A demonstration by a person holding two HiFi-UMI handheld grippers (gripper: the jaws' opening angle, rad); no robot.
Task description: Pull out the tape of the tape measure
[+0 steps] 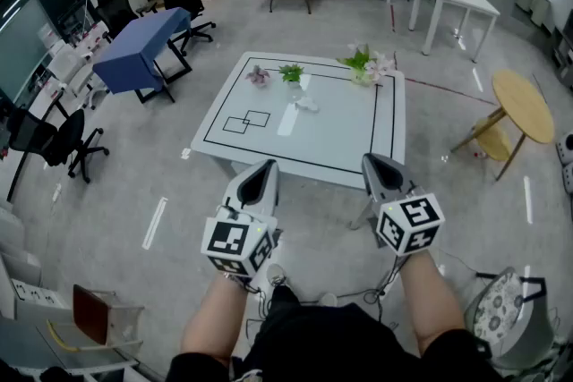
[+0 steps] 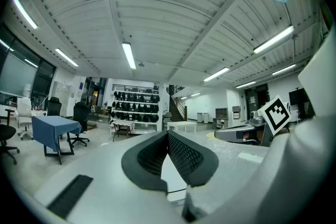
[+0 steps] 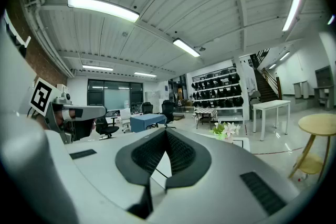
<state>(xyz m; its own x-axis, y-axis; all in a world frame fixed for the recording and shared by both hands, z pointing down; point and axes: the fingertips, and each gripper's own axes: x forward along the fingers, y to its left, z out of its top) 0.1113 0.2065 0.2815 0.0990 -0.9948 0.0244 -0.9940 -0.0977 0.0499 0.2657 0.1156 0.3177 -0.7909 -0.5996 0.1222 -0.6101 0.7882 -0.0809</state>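
Note:
A white table (image 1: 345, 134) with black line markings stands ahead in the head view. Near its middle lies a small pale object (image 1: 306, 105), maybe the tape measure; it is too small to tell. My left gripper (image 1: 266, 167) hovers just before the table's near edge, shut and with nothing in it. My right gripper (image 1: 372, 161) is held level beside it, also shut and with nothing in it. In the left gripper view the left gripper (image 2: 168, 136) has its dark pads pressed together. The right gripper (image 3: 166, 134) looks the same in its own view. Both point over the table, well short of the object.
Small potted plants (image 1: 290, 72) and flowers (image 1: 365, 61) stand along the table's far edge. A blue-covered table (image 1: 143, 45) and office chairs are at the left. At the right stand a round wooden table (image 1: 522, 106) and a white table (image 1: 452, 0).

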